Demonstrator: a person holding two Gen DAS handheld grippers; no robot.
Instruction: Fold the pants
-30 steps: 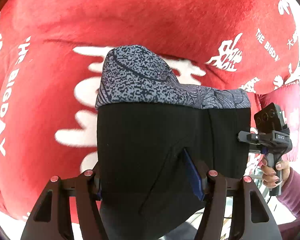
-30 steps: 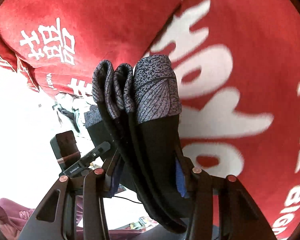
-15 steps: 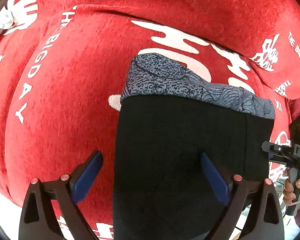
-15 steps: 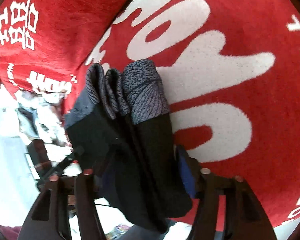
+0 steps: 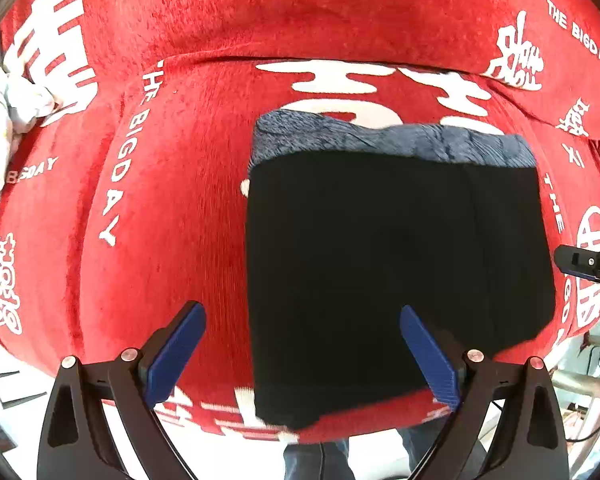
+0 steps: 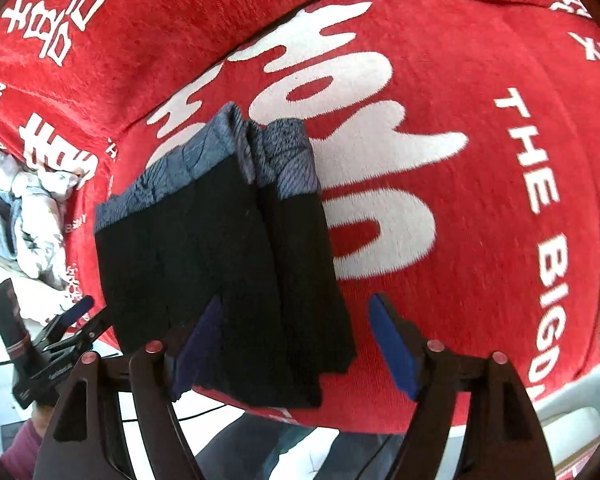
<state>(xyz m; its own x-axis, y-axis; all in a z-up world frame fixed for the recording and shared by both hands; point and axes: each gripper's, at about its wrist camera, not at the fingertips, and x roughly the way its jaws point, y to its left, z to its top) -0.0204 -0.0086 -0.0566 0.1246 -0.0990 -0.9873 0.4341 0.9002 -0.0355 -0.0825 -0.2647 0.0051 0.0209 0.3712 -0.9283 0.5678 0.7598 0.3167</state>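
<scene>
- The pants lie folded into a neat dark block on the red blanket, a bit right of the middle in the left wrist view.
- Their grey patterned band is at the top of the block, where the layers stack up.
- The left tool has its blue pads far apart. One pad is over the blanket and one is over the pants, and neither is pinching.
- The right tool is opening. The near edge of the pants sits between its pads, but they do not squeeze it.
- The step now looks like letting go. I think the best way is to pull both tools straight away, so no pad catches the cloth.
- The near edge hangs close to the blanket's front edge at the bottom of the frame. A snag could drag the block off or flip a layer open.
- A pile of pale clothes sits at the left, well apart.
</scene>
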